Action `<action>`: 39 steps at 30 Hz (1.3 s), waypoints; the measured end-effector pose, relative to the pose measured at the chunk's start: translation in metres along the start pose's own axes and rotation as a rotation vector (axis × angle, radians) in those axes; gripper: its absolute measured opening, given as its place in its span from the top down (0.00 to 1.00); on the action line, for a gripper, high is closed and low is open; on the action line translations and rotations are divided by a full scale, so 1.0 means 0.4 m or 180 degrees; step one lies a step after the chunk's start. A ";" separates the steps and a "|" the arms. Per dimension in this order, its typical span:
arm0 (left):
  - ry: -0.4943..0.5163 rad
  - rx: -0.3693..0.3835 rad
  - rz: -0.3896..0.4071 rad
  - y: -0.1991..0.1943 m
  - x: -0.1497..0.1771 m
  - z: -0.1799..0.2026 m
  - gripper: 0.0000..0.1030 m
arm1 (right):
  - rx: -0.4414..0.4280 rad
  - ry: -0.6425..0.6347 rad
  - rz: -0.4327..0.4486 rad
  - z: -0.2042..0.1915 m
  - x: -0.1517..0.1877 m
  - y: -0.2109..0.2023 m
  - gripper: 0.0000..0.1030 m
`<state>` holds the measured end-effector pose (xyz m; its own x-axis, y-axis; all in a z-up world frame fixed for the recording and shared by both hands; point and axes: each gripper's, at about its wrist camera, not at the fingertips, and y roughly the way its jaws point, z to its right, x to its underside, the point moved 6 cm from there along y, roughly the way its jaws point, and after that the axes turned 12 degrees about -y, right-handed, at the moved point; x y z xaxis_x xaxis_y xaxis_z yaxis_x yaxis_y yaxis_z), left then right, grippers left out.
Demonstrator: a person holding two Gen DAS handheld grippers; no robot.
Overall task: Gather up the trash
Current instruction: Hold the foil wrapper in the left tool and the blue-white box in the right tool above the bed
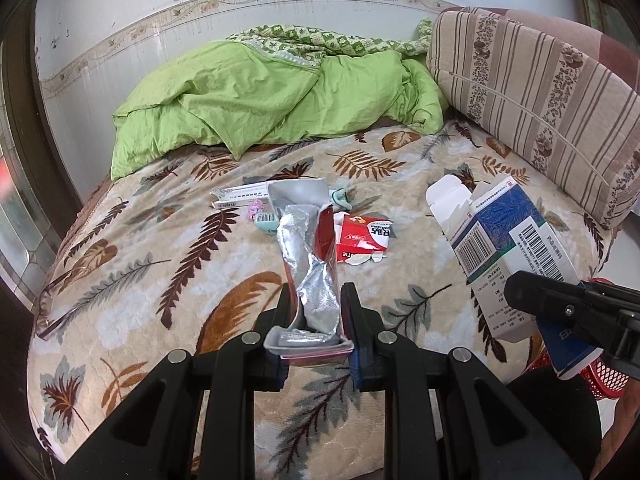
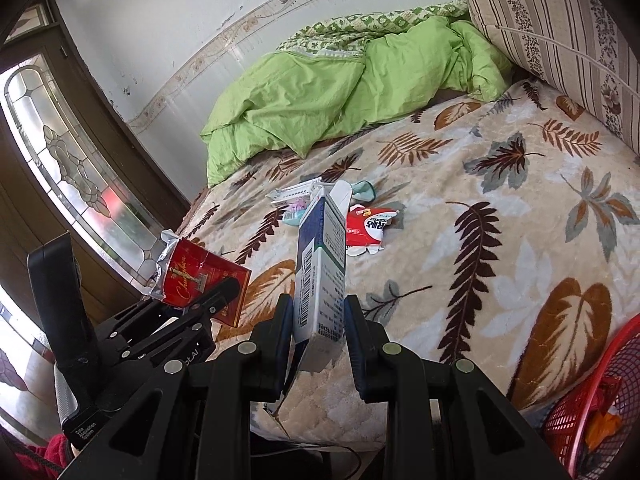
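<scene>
Leaf-print bed (image 1: 168, 280) — green quilt (image 1: 248, 100), torn red carton (image 1: 366, 238), perhaps small wrappers (image 1: 266, 222).

A red cigarette pack (image 1: 316, 280) with crinkly silver foil sticks up between the left jaws, squeezed tight. A tall blue and white box (image 2: 320, 280) with barcodes stands between the right jaws, flap open. A torn red and white box (image 1: 366, 236) lies flat far past both.

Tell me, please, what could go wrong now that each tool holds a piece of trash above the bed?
1. The right tool grips the tall blue-and-white carton only at its lower end, so it may tip or slip free.
2. The left tool pinches crumpled foil on the red packet; thin foil could tear or slide out.
3. The red basket sits low beside the bed, so a release from above might miss it.
</scene>
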<state>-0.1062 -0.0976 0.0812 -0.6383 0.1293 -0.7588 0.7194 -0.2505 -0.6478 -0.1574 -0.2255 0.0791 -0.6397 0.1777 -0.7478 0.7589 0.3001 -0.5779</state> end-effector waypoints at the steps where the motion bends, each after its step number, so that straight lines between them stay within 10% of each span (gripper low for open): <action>1: 0.0005 0.0002 0.0006 -0.002 -0.001 0.002 0.79 | -0.0001 -0.0004 0.0007 -0.001 0.000 -0.004 0.73; 39: -0.0002 0.0002 0.0255 -0.100 -0.042 0.017 0.79 | -0.0013 -0.0067 0.0153 -0.036 -0.014 -0.067 0.73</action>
<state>-0.1260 -0.0963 0.1202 -0.5789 0.1084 -0.8082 0.7680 -0.2606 -0.5851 -0.1759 -0.2211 0.1032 -0.5998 0.1723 -0.7814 0.7882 0.2956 -0.5398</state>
